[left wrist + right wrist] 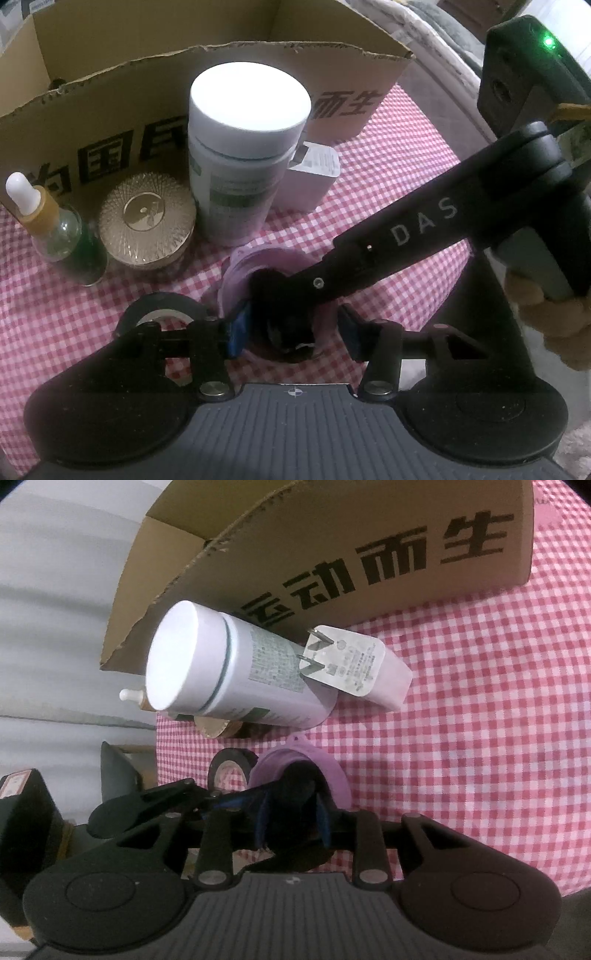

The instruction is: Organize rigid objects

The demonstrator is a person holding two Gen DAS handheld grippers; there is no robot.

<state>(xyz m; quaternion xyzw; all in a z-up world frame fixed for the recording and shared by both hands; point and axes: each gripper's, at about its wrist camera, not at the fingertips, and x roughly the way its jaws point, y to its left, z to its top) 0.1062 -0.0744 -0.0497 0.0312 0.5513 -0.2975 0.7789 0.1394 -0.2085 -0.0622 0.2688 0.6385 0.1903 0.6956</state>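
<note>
The left tongs (293,330) stand partly open and straddle a lilac cup (236,266) on the near part of the checked cloth (388,184). The left blue pad is at or just against the cup's wall, and the right pad stands clear of it, so nothing is clamped. The right tongs (291,819) reach in from the right with only a narrow gap, which is filled by a dark lump (295,790) sitting in the cup's mouth. I cannot tell what the lump is, or whether the pads press on it or merely flank it. The cup looks thin-walled, translucent and probably soft, with a small tab on its far rim. I judge it to be light, likely to buckle or skid under a hard squeeze, and best held across the wall just under the rim, gently. Just left of the cup lies a black tape roll (162,306), flat, stiff and light, easy to pinch through its ring. Farther off stands a tall white bottle (240,166), upright. It is smooth and round, so it may slip, and the body below the cap seems the safest hold. A white charger (314,173) leans beside it on the right. It is hard and boxy, and its flat sides suit the pads. To the left are a gold-lidded jar (146,221) and a glass dropper bottle (55,229), both likely fragile and heavier than they look. Behind them all, at the far edge, an open cardboard box (110,92) waits.
</note>
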